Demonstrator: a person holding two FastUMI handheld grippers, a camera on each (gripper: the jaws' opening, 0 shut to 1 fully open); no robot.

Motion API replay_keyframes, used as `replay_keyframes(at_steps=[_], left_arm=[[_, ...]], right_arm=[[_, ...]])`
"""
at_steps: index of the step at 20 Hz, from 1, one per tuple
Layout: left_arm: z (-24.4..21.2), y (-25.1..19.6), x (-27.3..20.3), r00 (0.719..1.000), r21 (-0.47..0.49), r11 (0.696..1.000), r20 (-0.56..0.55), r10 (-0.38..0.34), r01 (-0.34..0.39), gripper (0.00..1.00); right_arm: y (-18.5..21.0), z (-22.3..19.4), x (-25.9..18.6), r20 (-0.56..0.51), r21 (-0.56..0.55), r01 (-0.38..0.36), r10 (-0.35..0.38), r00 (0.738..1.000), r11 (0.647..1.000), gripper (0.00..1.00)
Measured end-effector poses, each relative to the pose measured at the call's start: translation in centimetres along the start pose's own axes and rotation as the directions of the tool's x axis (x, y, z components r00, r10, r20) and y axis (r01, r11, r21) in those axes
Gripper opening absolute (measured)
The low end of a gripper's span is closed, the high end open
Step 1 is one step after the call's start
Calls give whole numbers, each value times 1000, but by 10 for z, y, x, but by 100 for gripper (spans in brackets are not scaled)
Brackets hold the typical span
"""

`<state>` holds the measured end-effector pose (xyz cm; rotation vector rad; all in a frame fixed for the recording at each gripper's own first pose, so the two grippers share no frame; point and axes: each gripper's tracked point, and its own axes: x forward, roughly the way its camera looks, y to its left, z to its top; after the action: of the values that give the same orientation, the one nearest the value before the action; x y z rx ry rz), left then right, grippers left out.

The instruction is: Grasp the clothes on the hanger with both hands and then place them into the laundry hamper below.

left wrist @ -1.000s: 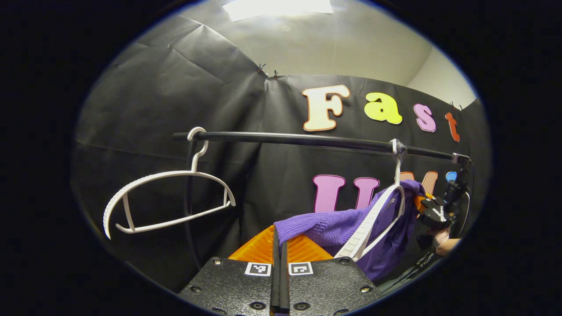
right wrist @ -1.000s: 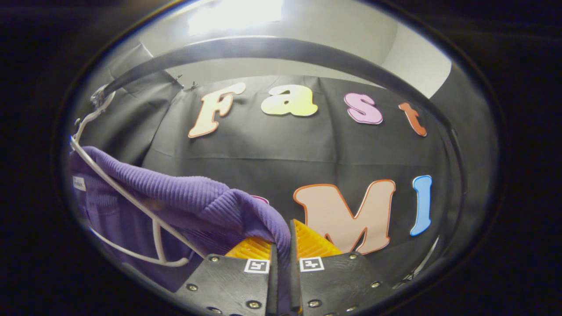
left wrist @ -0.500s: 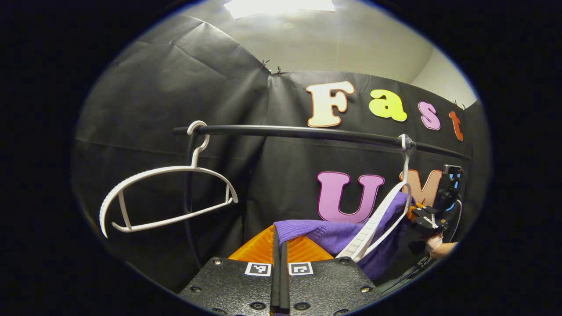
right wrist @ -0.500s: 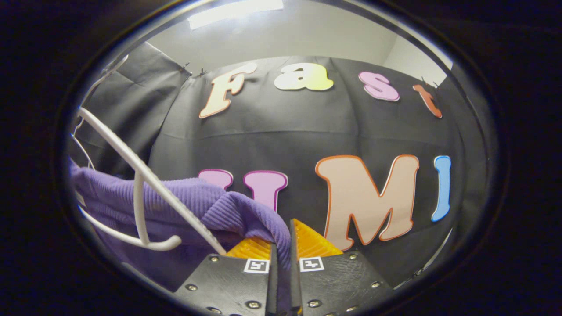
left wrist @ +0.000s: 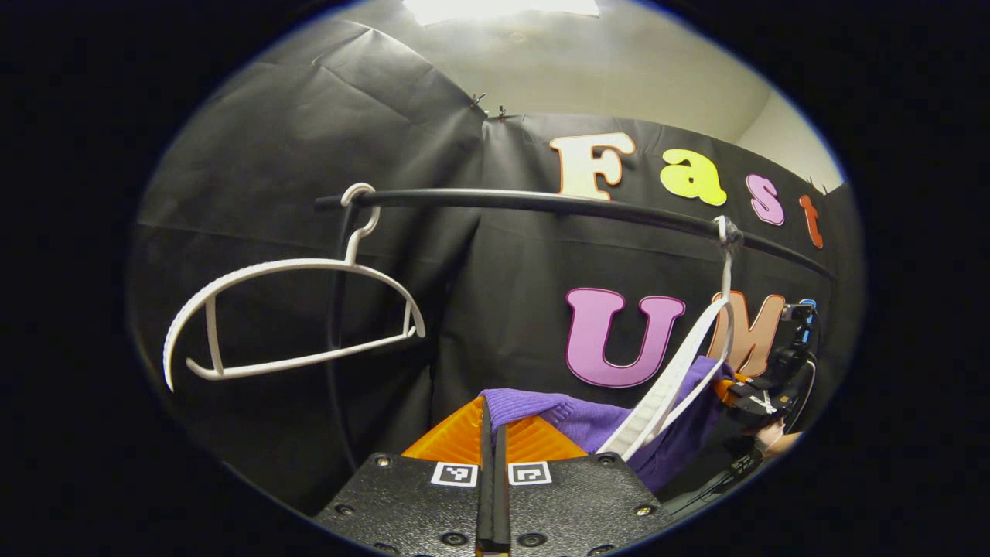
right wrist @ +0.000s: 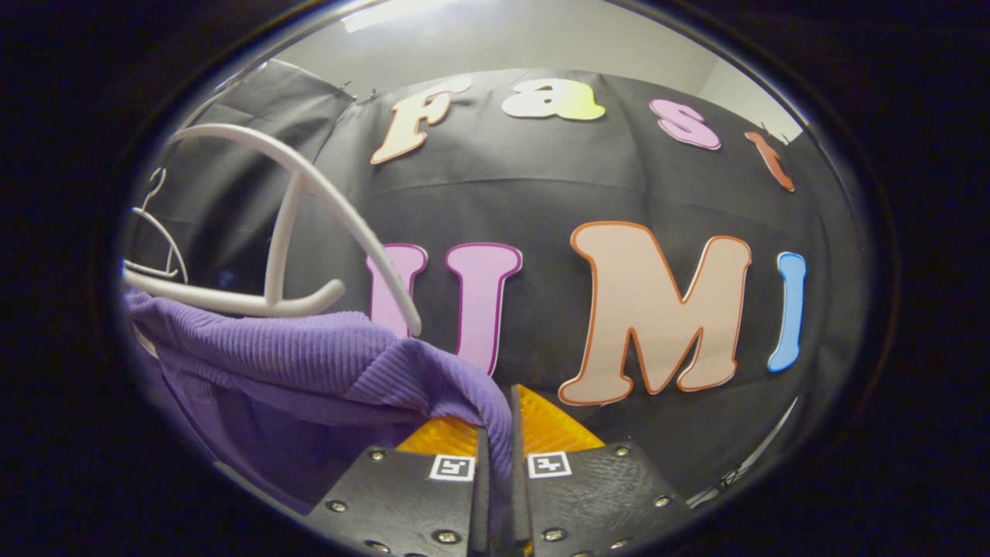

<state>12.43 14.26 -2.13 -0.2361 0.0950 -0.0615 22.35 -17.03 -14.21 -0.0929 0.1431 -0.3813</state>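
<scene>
A purple ribbed knit garment [left wrist: 588, 419] stretches between both grippers. My left gripper [left wrist: 492, 433] is shut on one end of it at the bottom of the left gripper view. My right gripper [right wrist: 495, 433] is shut on the other end of the purple garment [right wrist: 309, 363]. The white hanger [left wrist: 681, 371] that bore it hangs from the black rail [left wrist: 541, 203]; its near arm still crosses in front of the cloth. In the right gripper view that white hanger [right wrist: 294, 224] stands free above the cloth. Farther off in the left gripper view the right gripper [left wrist: 762, 394] and a hand show.
A second, bare white hanger [left wrist: 286, 317] hangs at the left end of the rail. Black cloth wall stands close behind the rail. The hamper is out of view.
Both grippers have dropped with the garment. The cloth has slid down off the hanger, which now stands above it in the right gripper view. The rail has risen in the left gripper view.
</scene>
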Motion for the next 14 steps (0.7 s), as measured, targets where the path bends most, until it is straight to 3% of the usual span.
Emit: replay_keyframes(at_steps=[4,11,12,14], left_arm=[[-21,10,-11,999,-12,1000,-40,27,-28,0],[-60,19,-33,990,54,996,-117,78,-72,0],[-65,21,-36,988,56,995,-127,85,-78,0],[-76,20,-41,985,58,995,-147,92,-84,0]], right_arm=[[6,-23,-15,-56,-18,-41,40,998,999,11],[17,-54,-48,-150,-12,-81,78,986,997,11],[20,-57,-54,-163,-1,-90,89,983,996,6],[26,-58,-65,-173,13,-113,114,978,994,11]])
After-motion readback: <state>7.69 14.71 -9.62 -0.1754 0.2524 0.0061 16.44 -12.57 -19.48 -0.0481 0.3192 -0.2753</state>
